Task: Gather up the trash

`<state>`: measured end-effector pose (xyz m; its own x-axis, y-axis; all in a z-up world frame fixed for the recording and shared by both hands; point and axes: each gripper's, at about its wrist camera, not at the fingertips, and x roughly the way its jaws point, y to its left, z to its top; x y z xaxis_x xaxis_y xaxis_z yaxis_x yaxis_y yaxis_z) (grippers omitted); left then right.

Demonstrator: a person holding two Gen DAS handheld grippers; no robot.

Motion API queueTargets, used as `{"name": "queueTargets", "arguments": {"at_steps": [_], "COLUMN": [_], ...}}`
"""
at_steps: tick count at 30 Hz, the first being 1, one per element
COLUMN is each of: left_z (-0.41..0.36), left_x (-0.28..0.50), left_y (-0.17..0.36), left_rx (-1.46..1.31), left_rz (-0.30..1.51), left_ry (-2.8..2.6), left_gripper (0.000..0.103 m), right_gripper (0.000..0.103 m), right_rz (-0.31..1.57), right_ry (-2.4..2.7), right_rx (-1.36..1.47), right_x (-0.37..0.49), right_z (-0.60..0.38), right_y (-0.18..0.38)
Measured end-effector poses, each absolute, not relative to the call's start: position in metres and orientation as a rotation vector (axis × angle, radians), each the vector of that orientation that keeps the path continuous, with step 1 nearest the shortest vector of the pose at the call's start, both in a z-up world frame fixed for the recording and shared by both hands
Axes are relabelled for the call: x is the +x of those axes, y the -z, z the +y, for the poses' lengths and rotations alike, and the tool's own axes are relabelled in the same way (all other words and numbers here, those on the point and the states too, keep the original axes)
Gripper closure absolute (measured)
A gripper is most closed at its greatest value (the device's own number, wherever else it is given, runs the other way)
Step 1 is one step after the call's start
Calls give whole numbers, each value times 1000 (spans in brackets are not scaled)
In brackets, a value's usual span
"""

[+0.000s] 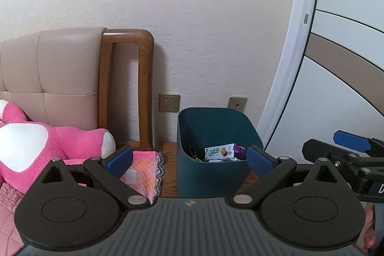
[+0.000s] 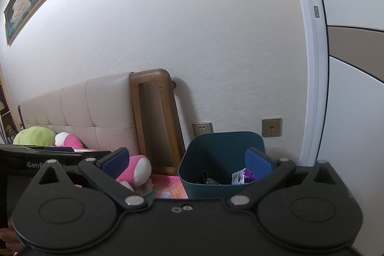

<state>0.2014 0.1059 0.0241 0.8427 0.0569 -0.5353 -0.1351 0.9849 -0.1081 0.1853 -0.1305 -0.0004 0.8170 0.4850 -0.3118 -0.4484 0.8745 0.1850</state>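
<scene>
Left gripper (image 1: 189, 160) and right gripper (image 2: 187, 164) both spread apart, empty. Dark teal bin (image 1: 192, 174) at 12 o'clock ahead, against wall. Inside: snack packet (image 1: 219, 151), purple wrapper (image 1: 240, 151). No loose trash visible; collection judged largely done.

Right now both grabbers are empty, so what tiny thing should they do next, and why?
Probably turn away from the blue bin to look for more trash. The left hand-held gripper and the right hand-held gripper are both open and hold nothing, the cookie wrapper and purple wrapper already lie inside the bin, and no loose trash shows in either view.
</scene>
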Motion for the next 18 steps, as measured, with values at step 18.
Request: {"name": "queueTargets", "arguments": {"at_steps": [18], "left_z": [117], "left_x": [213], "left_y": [-17], "left_rx": [-209], "left_rz": [602], "left_ry": [-78], "left_gripper": [2], "right_gripper": [0], "right_rz": [379], "right_ry": [-476], "right_rx": [101], "right_x": [188], "right_z": [-129], "right_y": [2]}}
